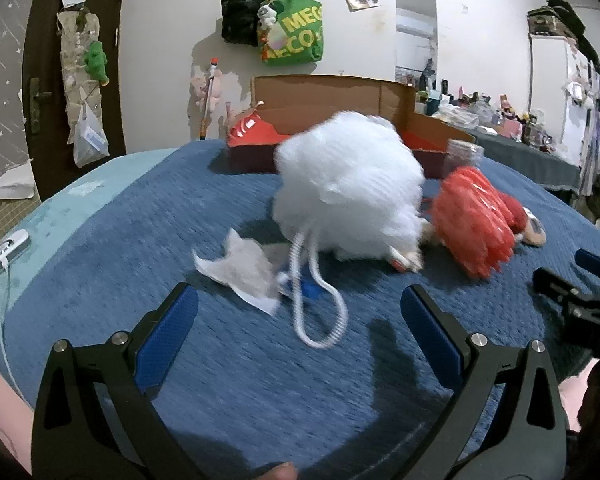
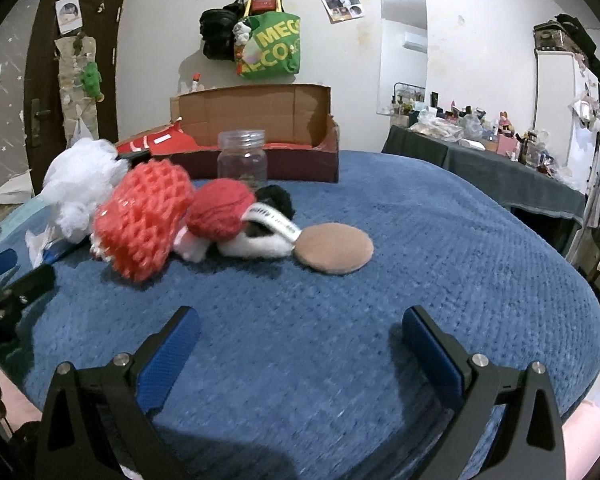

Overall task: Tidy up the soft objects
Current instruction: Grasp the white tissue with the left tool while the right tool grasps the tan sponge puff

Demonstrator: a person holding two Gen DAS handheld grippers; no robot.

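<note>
A white mesh bath pouf (image 1: 348, 184) with a looped white cord (image 1: 320, 312) lies on the blue bedspread (image 1: 140, 240), just ahead of my open, empty left gripper (image 1: 300, 312). To its right lies a red foam net (image 1: 472, 216). In the right wrist view the pouf (image 2: 80, 184), the red net (image 2: 140, 216), a red yarn ball (image 2: 220, 212), a black-and-white plush (image 2: 268, 220) and a tan round pad (image 2: 332, 250) lie in a row. My right gripper (image 2: 300, 328) is open and empty, short of the pad.
An open cardboard box (image 2: 260, 132) with a red lining stands at the back of the bed, with a clear plastic jar (image 2: 242, 160) in front of it. A crumpled white paper (image 1: 244, 272) lies left of the cord. A cluttered table (image 2: 500, 148) stands to the right.
</note>
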